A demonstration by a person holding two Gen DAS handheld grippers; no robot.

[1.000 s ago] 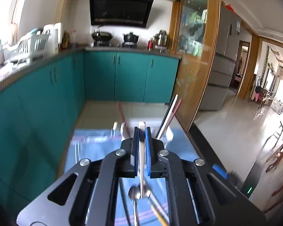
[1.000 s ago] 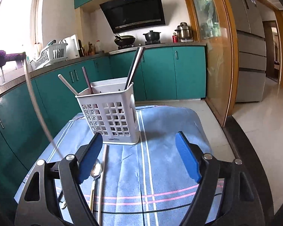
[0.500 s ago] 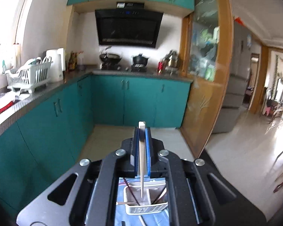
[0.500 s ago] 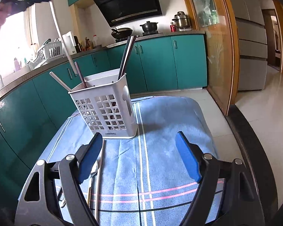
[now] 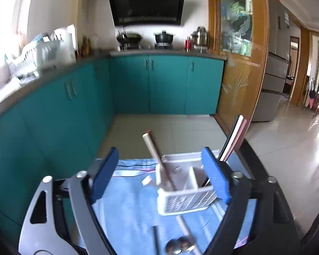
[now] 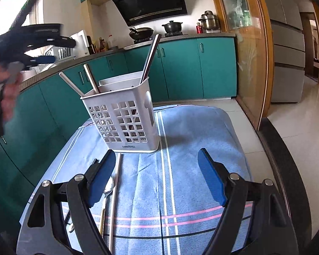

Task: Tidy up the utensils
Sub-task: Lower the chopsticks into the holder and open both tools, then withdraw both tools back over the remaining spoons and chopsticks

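Hovering above a white slotted utensil holder, the left gripper has just been opening its blue jaws, which now stand spread wide with nothing pinched between them; a pale chopstick leans in the holder's near compartment below, apparently just dropped in, and darker chopsticks lean from the far corner. The right gripper waits low over the cloth, its fingers also spread and empty, and its view shows the holder upright on the cloth with several sticks inside. One deposit looks complete, so the step in hand is likely going back for the next piece. Still loose on the cloth in front of the holder are a spoon and a long pale chopstick lying side by side, near the right gripper's left finger. The next move would call for lowering a gripper, closing on one thin handle lying flat, then lifting it over the holder's rim. The surface is a table draped in a blue striped towel. Around it is a kitchen with teal cabinets, a black range hood, pots on the stove, a dish rack by a bright window, and a tiled floor
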